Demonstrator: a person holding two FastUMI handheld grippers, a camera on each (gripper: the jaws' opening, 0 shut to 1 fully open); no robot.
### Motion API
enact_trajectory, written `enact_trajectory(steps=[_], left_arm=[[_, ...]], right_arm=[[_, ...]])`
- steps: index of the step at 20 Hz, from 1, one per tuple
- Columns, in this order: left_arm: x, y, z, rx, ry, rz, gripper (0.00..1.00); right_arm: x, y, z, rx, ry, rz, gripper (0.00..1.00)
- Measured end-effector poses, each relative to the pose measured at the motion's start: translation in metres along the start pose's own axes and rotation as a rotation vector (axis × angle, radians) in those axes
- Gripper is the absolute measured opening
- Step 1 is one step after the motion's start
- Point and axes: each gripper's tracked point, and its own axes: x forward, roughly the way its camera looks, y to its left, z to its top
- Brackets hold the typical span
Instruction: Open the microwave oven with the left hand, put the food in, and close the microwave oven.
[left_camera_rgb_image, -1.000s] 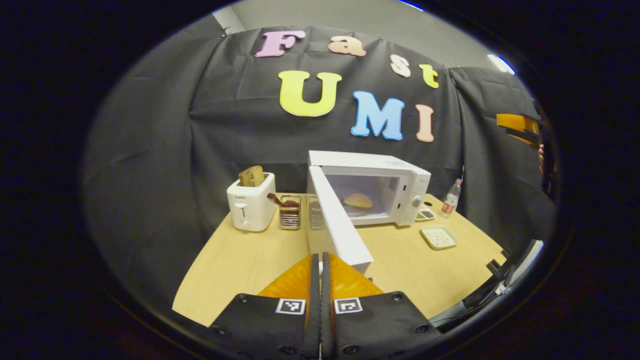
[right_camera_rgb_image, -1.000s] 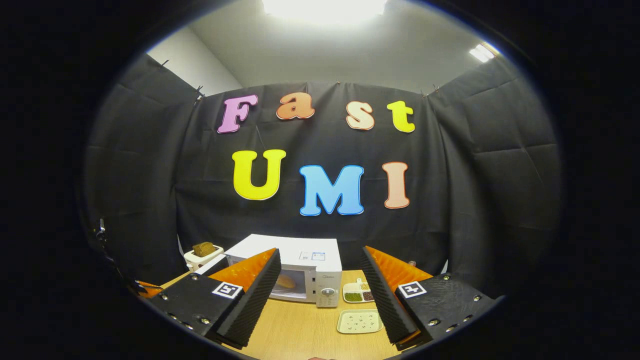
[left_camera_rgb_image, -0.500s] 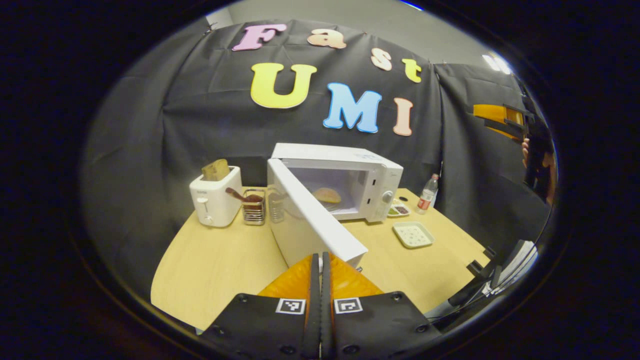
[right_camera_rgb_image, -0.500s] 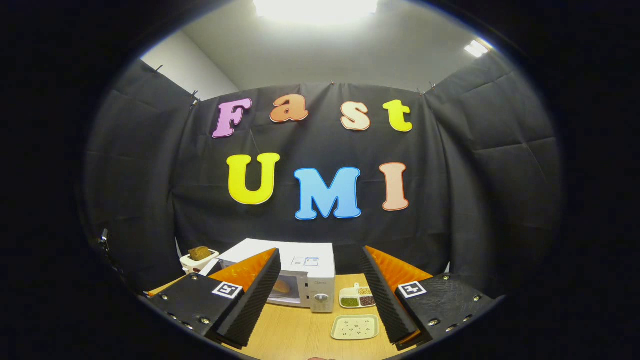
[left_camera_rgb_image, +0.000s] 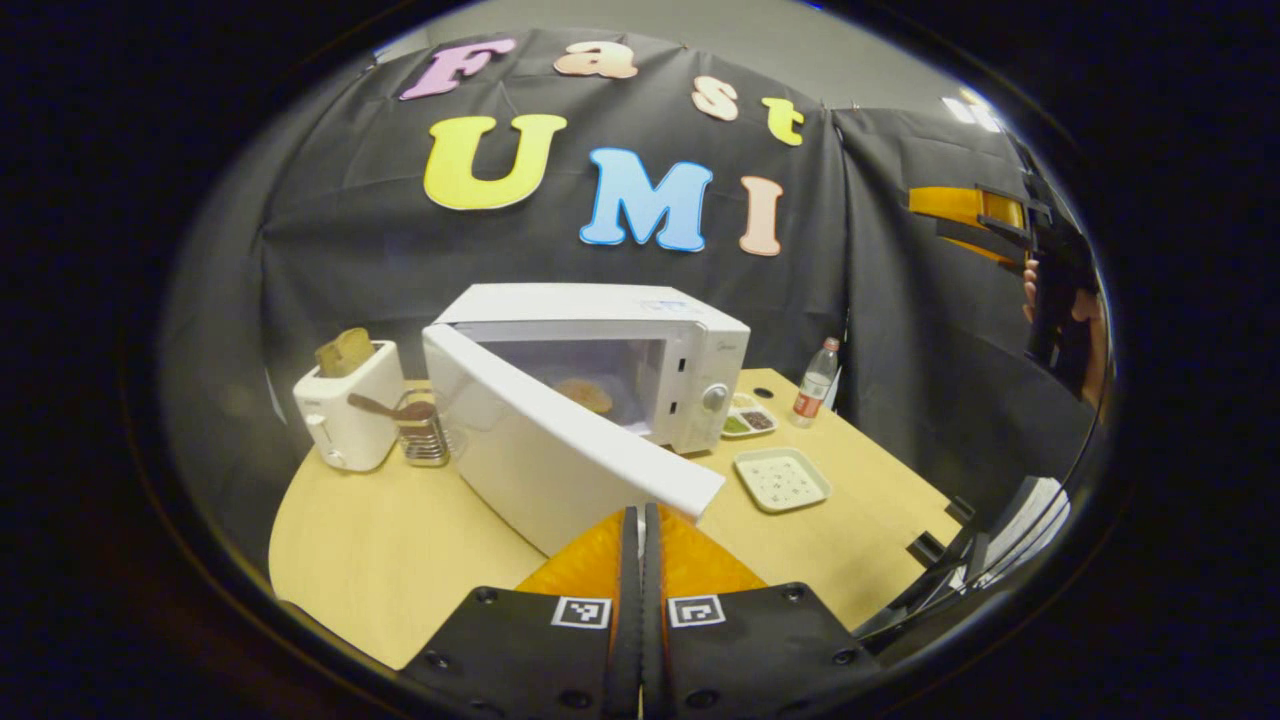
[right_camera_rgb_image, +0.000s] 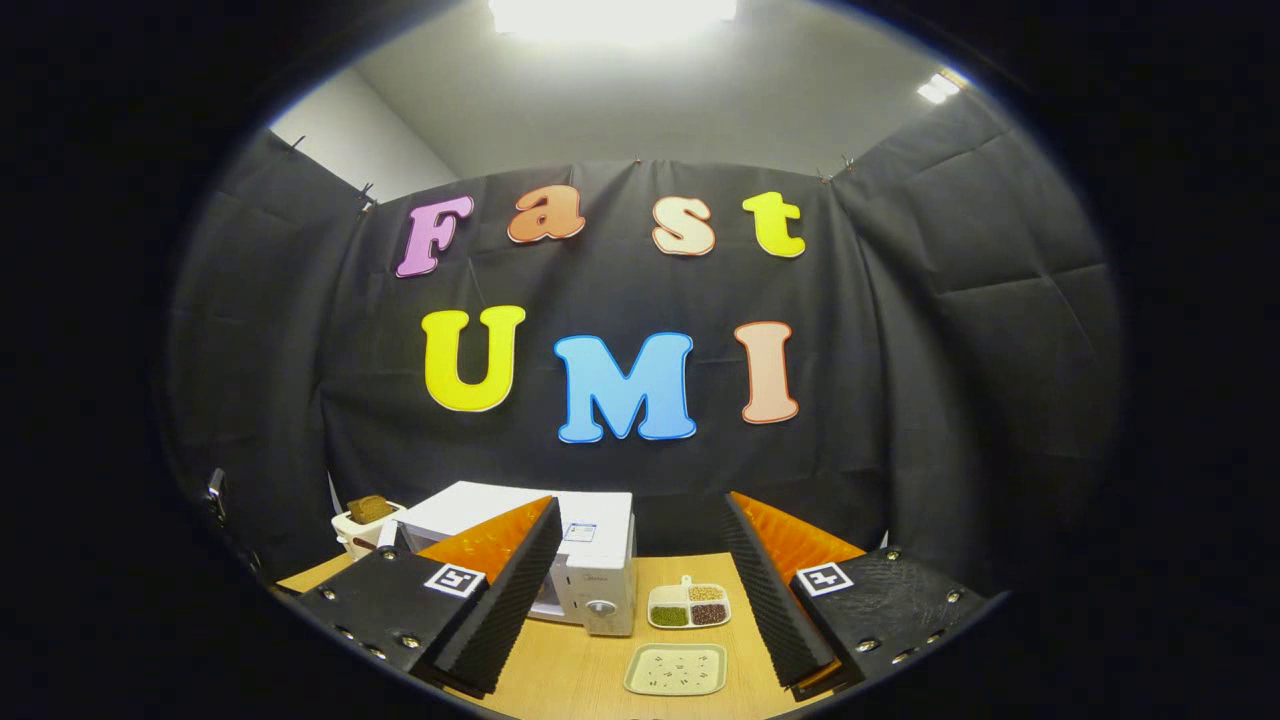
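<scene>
The white microwave oven (left_camera_rgb_image: 640, 345) stands with its door (left_camera_rgb_image: 560, 450) swung partway open and a flat round piece of food (left_camera_rgb_image: 585, 395) inside, while the toaster (left_camera_rgb_image: 345, 405) beside it holds a slice of bread (left_camera_rgb_image: 345, 350) and a divided dish (right_camera_rgb_image: 688, 606) holds green and brown grains. A shallow square tray (right_camera_rgb_image: 677, 669) and a plastic bottle (left_camera_rgb_image: 815, 382) sit on the light wooden counter (left_camera_rgb_image: 380, 550) before the black cloth wall. The left hand-held gripper (left_camera_rgb_image: 640, 540) has its fingers pressed together just before the door's free edge, holding nothing, and the right hand-held gripper (right_camera_rgb_image: 640, 580) is spread wide and empty.

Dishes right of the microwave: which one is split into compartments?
The small dish close beside the microwave, holding green and brown fillings. The square plate nearer the camera is one speckled surface.
</scene>
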Motion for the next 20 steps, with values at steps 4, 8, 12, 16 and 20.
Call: enact_trajectory(steps=[4,8,12,16,20], left_arm=[[0.028,-0.015,0.011,0.021,0.010,-0.024,0.07],[0.055,-0.022,0.022,0.037,0.019,-0.030,0.07],[0.083,-0.029,0.033,0.033,0.019,-0.032,0.07],[0.107,-0.034,0.042,0.024,0.019,-0.038,0.07],[0.129,-0.037,0.052,0.018,0.021,-0.040,0.07]], right_arm=[[0.011,-0.019,-0.005,0.010,0.010,-0.008,0.97],[0.019,-0.030,-0.010,0.012,0.022,-0.002,0.97],[0.029,-0.041,-0.014,0.001,0.030,0.002,0.97],[0.038,-0.052,-0.019,0.011,0.042,0.005,0.97],[0.047,-0.061,-0.022,0.014,0.048,0.009,0.97]])
